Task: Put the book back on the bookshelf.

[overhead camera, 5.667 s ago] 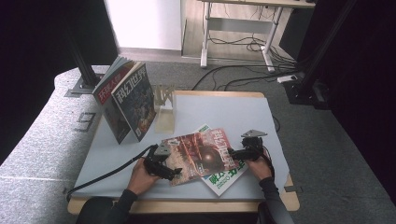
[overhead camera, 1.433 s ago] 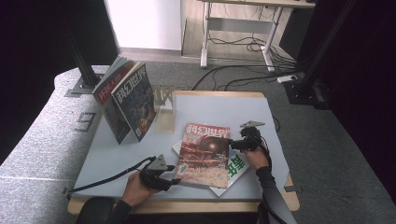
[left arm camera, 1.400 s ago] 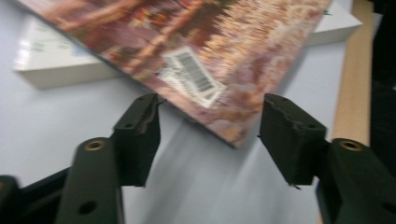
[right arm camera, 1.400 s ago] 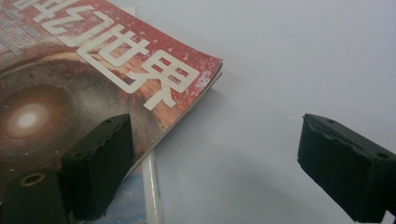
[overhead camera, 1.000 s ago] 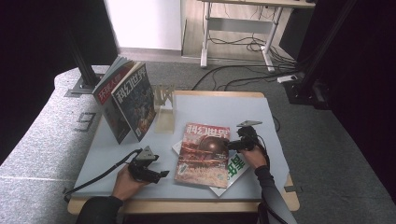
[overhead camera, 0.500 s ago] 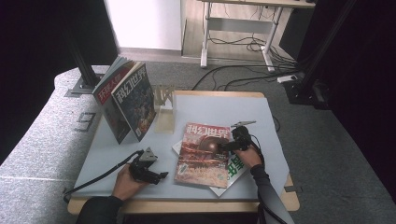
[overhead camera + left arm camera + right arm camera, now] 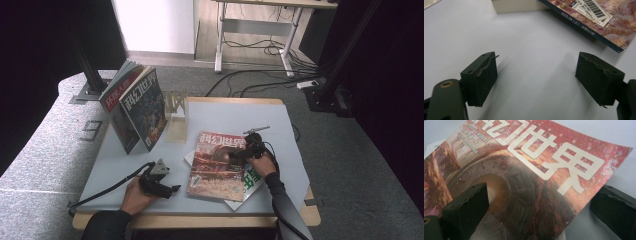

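A red magazine (image 7: pixel 218 165) lies face up on the blue-grey table mat, on top of a green and white magazine (image 7: pixel 252 182). My right gripper (image 7: pixel 236 154) reaches in at its upper right edge. In the right gripper view the right gripper (image 7: pixel 541 202) is open: its left jaw hovers over the red magazine's cover (image 7: pixel 524 177) and its right jaw sits past the curled edge, over the mat. My left gripper (image 7: pixel 171 189) rests open on the mat, apart from the magazine's left edge. The left gripper (image 7: pixel 536 72) has bare mat between its jaws, with the magazine's corner (image 7: pixel 599 22) ahead.
Two more magazines (image 7: pixel 140 107) stand upright at the table's back left, beside a clear stand (image 7: pixel 176 112). The table's wooden front edge (image 7: pixel 200 221) runs just below my hands. Cables trail from both grippers. Bare mat (image 7: pixel 235 115) lies behind the red magazine.
The red magazine was turned straighter on the green one. My left gripper let go of its left edge and drew back left. My right gripper slid slightly in over the cover.
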A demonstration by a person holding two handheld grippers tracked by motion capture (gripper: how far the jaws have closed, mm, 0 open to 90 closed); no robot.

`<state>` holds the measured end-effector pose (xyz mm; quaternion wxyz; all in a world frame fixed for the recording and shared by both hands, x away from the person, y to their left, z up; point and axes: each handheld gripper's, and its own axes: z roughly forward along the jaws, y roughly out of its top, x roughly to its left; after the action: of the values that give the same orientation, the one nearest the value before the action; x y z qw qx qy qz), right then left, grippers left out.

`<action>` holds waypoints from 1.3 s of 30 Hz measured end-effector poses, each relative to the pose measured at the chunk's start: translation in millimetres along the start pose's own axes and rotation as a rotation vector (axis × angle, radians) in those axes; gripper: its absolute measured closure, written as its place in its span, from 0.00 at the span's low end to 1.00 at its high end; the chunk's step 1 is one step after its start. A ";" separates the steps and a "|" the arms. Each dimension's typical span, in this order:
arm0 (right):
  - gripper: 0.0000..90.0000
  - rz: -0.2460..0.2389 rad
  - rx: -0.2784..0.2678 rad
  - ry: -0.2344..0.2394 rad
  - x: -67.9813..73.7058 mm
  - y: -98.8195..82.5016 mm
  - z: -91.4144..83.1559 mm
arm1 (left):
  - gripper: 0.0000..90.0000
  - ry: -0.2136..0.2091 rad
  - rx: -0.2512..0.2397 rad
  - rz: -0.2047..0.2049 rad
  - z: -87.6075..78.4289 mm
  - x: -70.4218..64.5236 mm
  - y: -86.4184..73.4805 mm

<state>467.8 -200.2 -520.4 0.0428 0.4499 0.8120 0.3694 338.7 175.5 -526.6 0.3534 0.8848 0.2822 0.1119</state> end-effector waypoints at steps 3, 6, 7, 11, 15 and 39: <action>0.10 0.008 -0.011 -0.006 0.3 1.6 -0.2 | 0.19 0.001 0.000 -0.002 0.1 -0.1 0.0; 0.28 0.038 -0.059 -0.031 0.7 2.9 -3.2 | 0.19 0.001 0.000 -0.003 0.2 -0.1 0.0; 0.36 0.035 -0.070 -0.035 1.0 3.8 -4.7 | 0.19 0.001 0.000 -0.003 0.1 -0.1 0.0; 0.56 0.012 -0.083 -0.074 4.5 6.8 -9.7 | 0.19 0.001 0.000 -0.004 0.2 -0.1 0.0; 0.69 -0.030 -0.090 -0.104 8.0 8.7 -12.4 | 0.20 0.003 0.001 -0.009 0.3 -0.2 0.2; 0.92 -0.136 -0.179 -0.118 27.9 14.1 -33.3 | 0.18 -0.012 0.002 -0.069 0.3 -0.3 3.3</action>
<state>447.8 -193.1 -480.0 0.1551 0.4091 0.8006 0.4094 340.0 173.2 -524.6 0.3579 0.8756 0.3106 0.0940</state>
